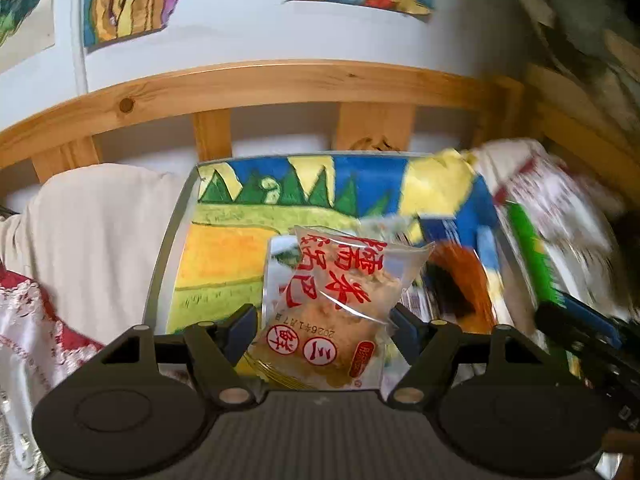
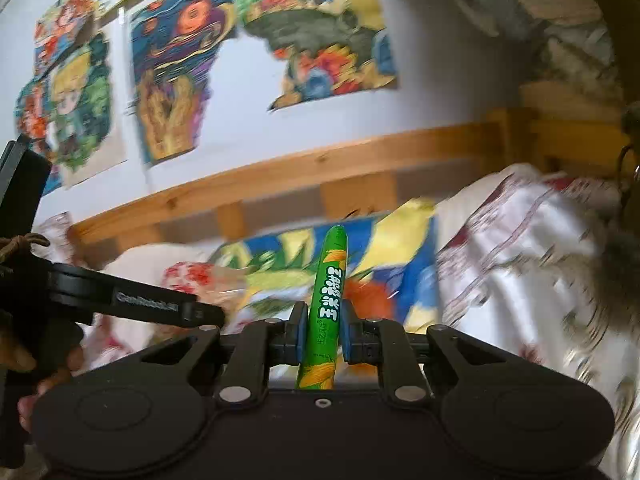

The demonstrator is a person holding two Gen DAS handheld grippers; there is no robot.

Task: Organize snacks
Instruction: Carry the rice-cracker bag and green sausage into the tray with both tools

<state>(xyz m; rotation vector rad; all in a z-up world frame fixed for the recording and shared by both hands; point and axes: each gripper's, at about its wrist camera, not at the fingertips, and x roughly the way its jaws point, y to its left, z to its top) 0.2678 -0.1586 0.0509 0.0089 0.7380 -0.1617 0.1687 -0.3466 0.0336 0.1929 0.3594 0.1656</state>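
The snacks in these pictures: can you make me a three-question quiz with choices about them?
1. Where is the green stick?
A. lying on the tray
B. between the right gripper's pads
C. on the wall

2. What colour is the writing on the clear packet?
A. red
B. blue
C. black

3. What is the left gripper doing?
A. standing open and empty
B. holding a cup
C. gripping the packet

Answers:
1 B: blue pads press both its sides.
2 A: red characters cover the wrapper.
3 C: the packet sits pinched between its pads, above the painted tray.
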